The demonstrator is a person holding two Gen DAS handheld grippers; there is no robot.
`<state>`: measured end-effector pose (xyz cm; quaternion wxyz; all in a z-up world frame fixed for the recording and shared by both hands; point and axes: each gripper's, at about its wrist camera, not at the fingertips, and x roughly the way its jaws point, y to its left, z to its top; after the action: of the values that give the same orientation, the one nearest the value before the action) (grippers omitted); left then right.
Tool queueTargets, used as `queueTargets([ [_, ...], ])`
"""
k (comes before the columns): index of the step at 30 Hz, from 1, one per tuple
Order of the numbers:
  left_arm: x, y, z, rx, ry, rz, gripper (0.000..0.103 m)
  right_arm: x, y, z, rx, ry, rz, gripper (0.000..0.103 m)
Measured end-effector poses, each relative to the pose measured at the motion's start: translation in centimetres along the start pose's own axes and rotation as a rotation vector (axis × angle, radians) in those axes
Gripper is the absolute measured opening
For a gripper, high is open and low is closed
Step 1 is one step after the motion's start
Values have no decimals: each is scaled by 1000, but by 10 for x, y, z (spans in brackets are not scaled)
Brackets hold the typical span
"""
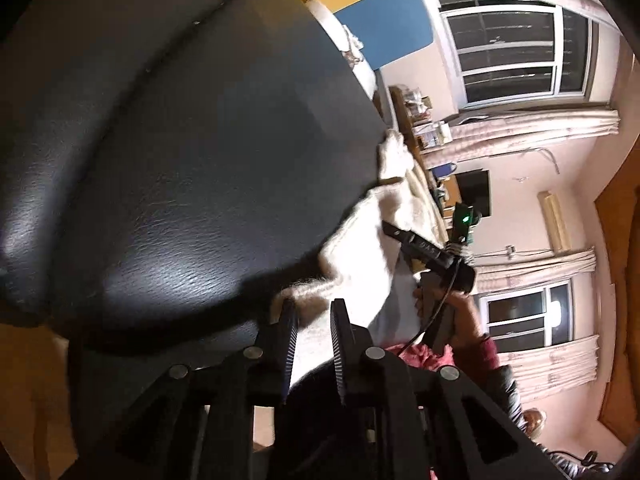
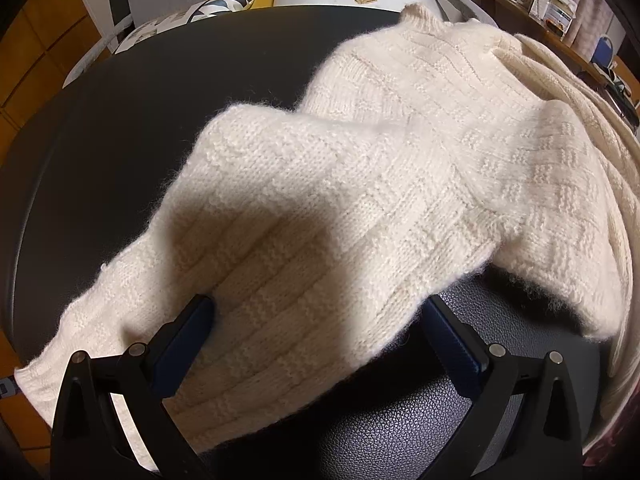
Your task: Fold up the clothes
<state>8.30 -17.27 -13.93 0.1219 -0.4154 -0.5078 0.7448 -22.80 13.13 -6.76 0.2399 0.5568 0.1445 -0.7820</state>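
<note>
On one black table [image 2: 120,128] lies one cream sweater [image 2: 360,168].

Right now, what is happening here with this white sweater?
A person is folding a cream knitted sweater on a black padded table with handheld tongs. The right tongs stand wide open over a sleeve, not gripping it. The left tongs are slightly open at the sweater's edge, with fabric between the fingers but not clearly pinched.
</note>
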Motion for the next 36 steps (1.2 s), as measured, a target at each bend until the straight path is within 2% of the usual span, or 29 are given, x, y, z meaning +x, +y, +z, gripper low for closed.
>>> queueTargets([
  [2, 6, -6, 1, 5, 13, -40, 15, -4, -3, -1, 0, -3, 0, 103],
  [4, 18, -20, -1, 57, 54, -34, 15, -6, -5, -1, 2, -8, -1, 103],
  [6, 26, -31, -3, 108, 58, 22, 12, -12, -9, -3, 6, -11, -3, 103],
  [7, 27, -35, -4, 133, 45, 60, 3, -14, -10, -4, 8, -13, -4, 103],
  [10, 12, -42, -7, 164, -24, 153, 2, -19, -14, -3, 9, -14, -7, 103],
  [13, -24, -46, -8, 161, -139, 164, 2, -24, -15, 1, -1, -2, -19, 103],
  [15, -40, -49, -5, 182, -190, 207, 2, -33, -12, 2, -27, -11, -41, 103],
  [17, -38, -46, 0, 188, -186, 266, 2, -44, -4, 2, -73, -44, -68, 103],
  [19, -22, -29, 7, 130, -118, 304, 2, -45, 4, 4, -99, -36, -73, 103],
  [22, -5, -7, 7, 41, -71, 270, 7, -43, 12, 7, -105, -13, -68, 103],
  [23, -4, -2, 5, 13, -68, 242, 9, -43, 9, 8, -89, -9, -55, 103],
  [24, -4, 3, 3, -20, -57, 188, 16, -44, 6, 8, -74, -8, -41, 103],
  [25, -3, 8, 2, -53, -45, 133, 18, -44, 2, 8, -65, -12, -27, 103],
  [27, 0, 13, 1, -97, -37, 106, 17, -45, -4, 7, -52, -29, -5, 103],
  [28, 1, 11, 1, -82, -47, 122, 12, -47, -6, 6, -52, -39, -3, 103],
  [30, -8, -4, 2, -5, -117, 210, 2, -53, -9, 4, -46, -48, -9, 103],
  [31, -12, -12, 3, 34, -154, 255, 2, -57, -11, 2, -42, -53, -12, 103],
  [34, -39, -24, 18, 49, -267, 272, 2, -63, -13, 6, -30, -30, -7, 103],
  [36, -46, -29, 27, 79, -270, 309, 2, -78, -15, 8, -29, -45, 37, 103],
])
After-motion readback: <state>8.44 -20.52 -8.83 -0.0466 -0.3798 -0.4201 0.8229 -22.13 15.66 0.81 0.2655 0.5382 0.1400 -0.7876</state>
